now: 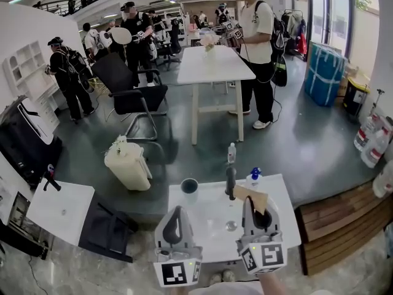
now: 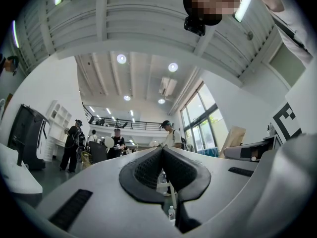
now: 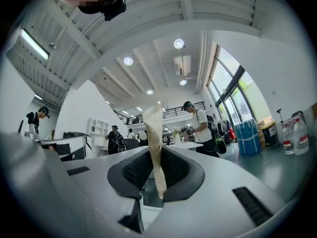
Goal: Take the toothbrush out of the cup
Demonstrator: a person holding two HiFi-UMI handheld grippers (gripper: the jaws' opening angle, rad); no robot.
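Observation:
A dark cup (image 1: pixel 189 186) stands at the far left of the small white table (image 1: pixel 209 211); I see no toothbrush sticking out of it. My right gripper (image 1: pixel 254 205) is over the table's right part. It is shut on a flat tan strip (image 1: pixel 251 195) that looks like paper or card. In the right gripper view the strip (image 3: pixel 154 128) rises out from between the jaws of that gripper (image 3: pixel 157 155). I cannot tell whether it is the toothbrush. My left gripper (image 1: pixel 177 212) is shut and empty, nearer to me than the cup; its jaws meet at the tip (image 2: pixel 162 152).
A dark upright bottle (image 1: pixel 230 182), a blue-capped bottle (image 1: pixel 255 176) and a small round piece (image 1: pixel 231 225) share the table. On the floor beyond are a white bin (image 1: pixel 128 165), a black chair (image 1: pixel 132 94) and a long white table (image 1: pixel 212 63) with a person (image 1: pixel 258 42). A wooden platform (image 1: pixel 334 226) lies right.

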